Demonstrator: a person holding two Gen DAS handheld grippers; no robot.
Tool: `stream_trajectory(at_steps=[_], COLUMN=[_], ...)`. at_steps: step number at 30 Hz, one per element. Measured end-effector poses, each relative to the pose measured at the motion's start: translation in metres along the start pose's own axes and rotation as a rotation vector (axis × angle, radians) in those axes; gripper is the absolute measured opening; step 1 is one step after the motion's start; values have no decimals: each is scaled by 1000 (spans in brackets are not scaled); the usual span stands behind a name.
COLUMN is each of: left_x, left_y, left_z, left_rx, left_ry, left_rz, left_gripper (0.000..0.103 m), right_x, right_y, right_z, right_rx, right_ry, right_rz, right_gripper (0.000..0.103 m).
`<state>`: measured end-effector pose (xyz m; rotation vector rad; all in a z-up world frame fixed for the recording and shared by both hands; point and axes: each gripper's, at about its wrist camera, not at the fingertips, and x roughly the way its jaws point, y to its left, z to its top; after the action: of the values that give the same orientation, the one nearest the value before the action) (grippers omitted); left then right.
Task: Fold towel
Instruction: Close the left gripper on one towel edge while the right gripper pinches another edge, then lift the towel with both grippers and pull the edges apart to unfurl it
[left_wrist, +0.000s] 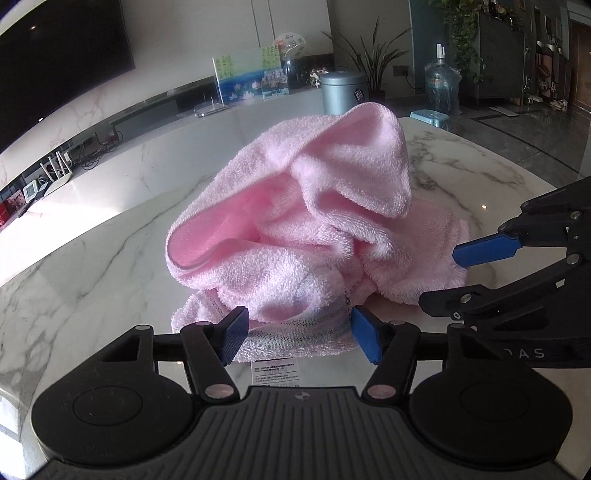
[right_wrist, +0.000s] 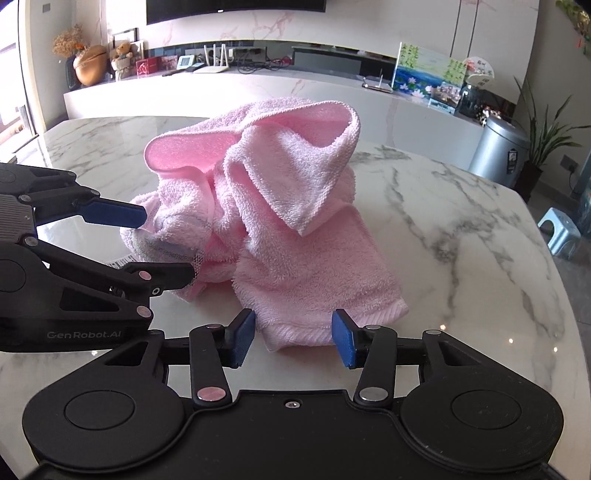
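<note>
Both grippers' blue-padded fingers (left_wrist: 236, 338) spread wide, straddling crumpled fluffy pink terry towel (left_wrist: 314, 221), glossy veined marble table (left_wrist: 92, 258)

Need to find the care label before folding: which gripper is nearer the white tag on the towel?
Left. The left gripper is open with the white tag just below its fingers; the right gripper straddles another corner of the towel, farther away.

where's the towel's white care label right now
In the left wrist view the care label lies on the marble table, under the pink towel's near hem, between the open left gripper's fingers.
</note>
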<state>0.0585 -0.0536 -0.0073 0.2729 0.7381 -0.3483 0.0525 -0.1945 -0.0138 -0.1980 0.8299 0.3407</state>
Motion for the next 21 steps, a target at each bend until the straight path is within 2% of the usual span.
stream_trajectory(at_steps=[1,3,5,6,8,11,15,21], left_x=[1,1,3,5,6,6,-1,-14], left_y=[0,2,8,11,17,30,48,68], left_z=[0,-2,-3,-3,-4,-5,-9,-15], left_rx=[-8,-27,-50,-61,-92,-134,-141,-93], left_ry=[4,10,27,37,56,84,114,161], left_rz=[-6,-25,-45,-55,-68,-85,-75,-20], left_gripper=[50,45,34,30,16,6,4,3], right_x=[2,6,7,7,5,3,0,-14], right_y=[0,0,-1,-3,-6,-12,-19,-49], right_z=[0,0,-1,-2,-4,-6,-10,-26], right_rx=[3,12,18,18,20,22,25,65], right_ry=[9,26,37,41,48,58,73,113], right_rz=[4,15,17,12,3,-10,-27,-100], right_gripper=[39,27,19,17,13,12,12,12])
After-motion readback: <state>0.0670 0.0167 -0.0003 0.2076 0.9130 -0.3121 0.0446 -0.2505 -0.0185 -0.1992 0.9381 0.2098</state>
